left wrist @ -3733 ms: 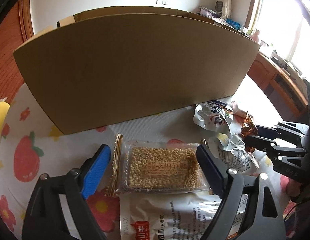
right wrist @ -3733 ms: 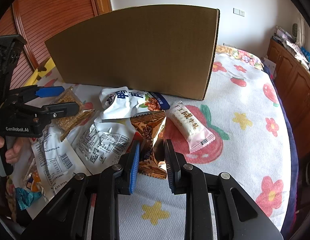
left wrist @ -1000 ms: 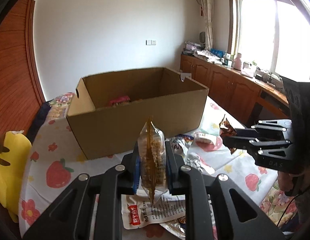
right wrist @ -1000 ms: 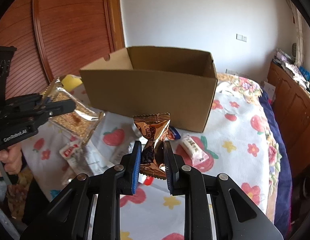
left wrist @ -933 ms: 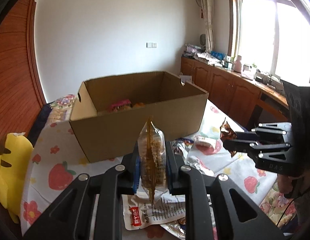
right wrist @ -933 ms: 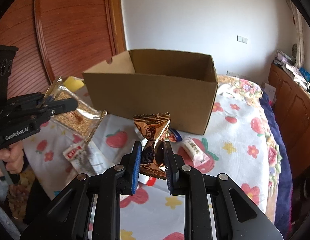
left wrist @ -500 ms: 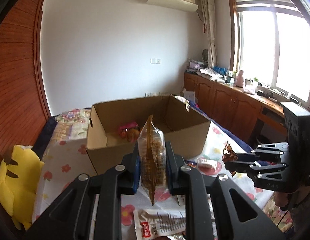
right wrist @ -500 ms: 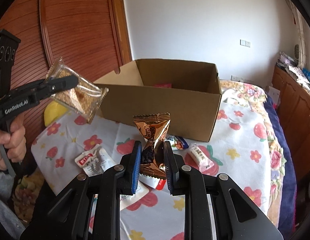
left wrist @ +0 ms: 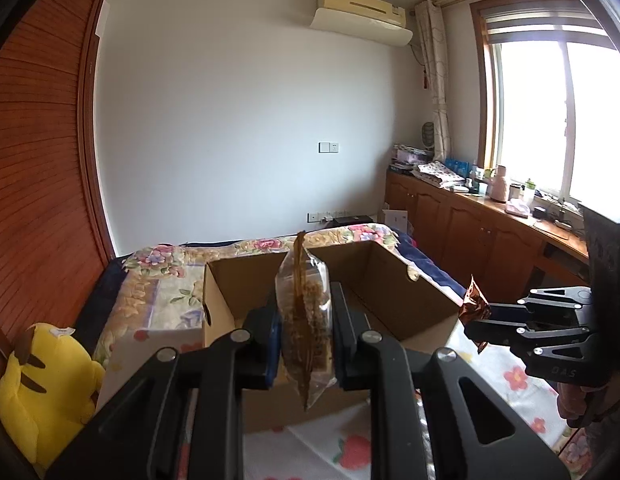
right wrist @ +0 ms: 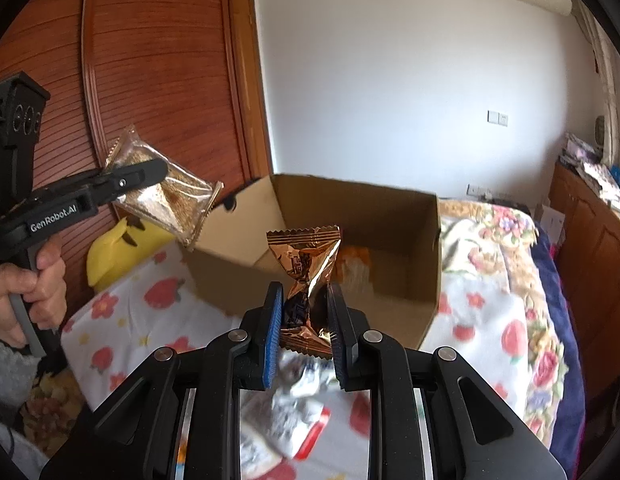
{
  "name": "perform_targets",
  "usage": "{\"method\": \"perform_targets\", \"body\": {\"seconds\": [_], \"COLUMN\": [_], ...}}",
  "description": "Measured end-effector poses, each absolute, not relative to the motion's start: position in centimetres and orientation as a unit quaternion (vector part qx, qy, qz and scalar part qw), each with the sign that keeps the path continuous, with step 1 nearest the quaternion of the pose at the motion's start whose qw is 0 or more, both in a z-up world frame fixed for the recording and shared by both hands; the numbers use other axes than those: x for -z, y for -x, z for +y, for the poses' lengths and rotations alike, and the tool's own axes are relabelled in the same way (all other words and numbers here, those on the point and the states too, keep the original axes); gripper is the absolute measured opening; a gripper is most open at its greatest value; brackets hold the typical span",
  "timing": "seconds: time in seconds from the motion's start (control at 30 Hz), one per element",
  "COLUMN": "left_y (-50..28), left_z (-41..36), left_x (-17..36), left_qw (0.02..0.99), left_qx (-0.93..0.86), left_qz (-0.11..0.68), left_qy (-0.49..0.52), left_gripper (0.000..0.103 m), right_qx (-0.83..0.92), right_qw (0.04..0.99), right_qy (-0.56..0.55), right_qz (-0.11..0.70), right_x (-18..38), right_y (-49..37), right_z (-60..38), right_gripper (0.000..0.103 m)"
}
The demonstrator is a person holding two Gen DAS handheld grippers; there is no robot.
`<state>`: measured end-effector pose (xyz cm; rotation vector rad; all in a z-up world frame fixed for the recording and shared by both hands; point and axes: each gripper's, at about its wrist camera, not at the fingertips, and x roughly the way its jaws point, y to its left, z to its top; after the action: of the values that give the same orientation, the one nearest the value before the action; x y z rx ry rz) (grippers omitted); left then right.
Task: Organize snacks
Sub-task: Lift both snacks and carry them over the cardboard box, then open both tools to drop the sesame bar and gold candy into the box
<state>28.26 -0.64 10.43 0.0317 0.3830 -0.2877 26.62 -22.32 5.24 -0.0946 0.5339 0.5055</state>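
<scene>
My left gripper (left wrist: 303, 312) is shut on a clear pack of brown sesame bars (left wrist: 303, 320), held edge-on in the air in front of the open cardboard box (left wrist: 394, 284). The same pack (right wrist: 169, 196) shows at the left of the right wrist view, hanging from the left gripper (right wrist: 157, 170). My right gripper (right wrist: 305, 308) is shut on a copper foil snack packet (right wrist: 305, 272), raised before the box (right wrist: 390, 280). In the left wrist view this packet (left wrist: 474, 308) sticks out of the right gripper (left wrist: 476, 318). Orange and pale snacks (right wrist: 354, 264) lie inside the box.
The box stands on a bed sheet with strawberry print (right wrist: 506, 320). Loose white snack bags (right wrist: 301, 404) lie on the sheet just below my right gripper. A yellow plush toy (left wrist: 33, 380) sits at the left. Wooden cabinets (left wrist: 470, 236) run along the right wall.
Both grippers have risen with their snacks, and the views have tilted upward. The box now sits lower in both views and its inside shows. The loose bags have slid toward the bottom edge.
</scene>
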Motion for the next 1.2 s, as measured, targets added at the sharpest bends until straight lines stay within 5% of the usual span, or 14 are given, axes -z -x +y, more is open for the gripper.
{"method": "perform_targets", "body": {"seconds": [1.2], "left_y": [-37.5], "left_z": [-2.3], "left_x": [-3.5], "left_qw": [0.958], "left_qx": [0.139], "left_qz": [0.25], "left_qy": [-0.023], "left_gripper": [0.02], "right_qx": [-0.23], "right_qw": [0.925], "right_qy": [0.062], "right_qz": [0.297], "right_x": [-1.5], "right_y": [-38.4], "right_z": [-19.9], "right_gripper": [0.02]}}
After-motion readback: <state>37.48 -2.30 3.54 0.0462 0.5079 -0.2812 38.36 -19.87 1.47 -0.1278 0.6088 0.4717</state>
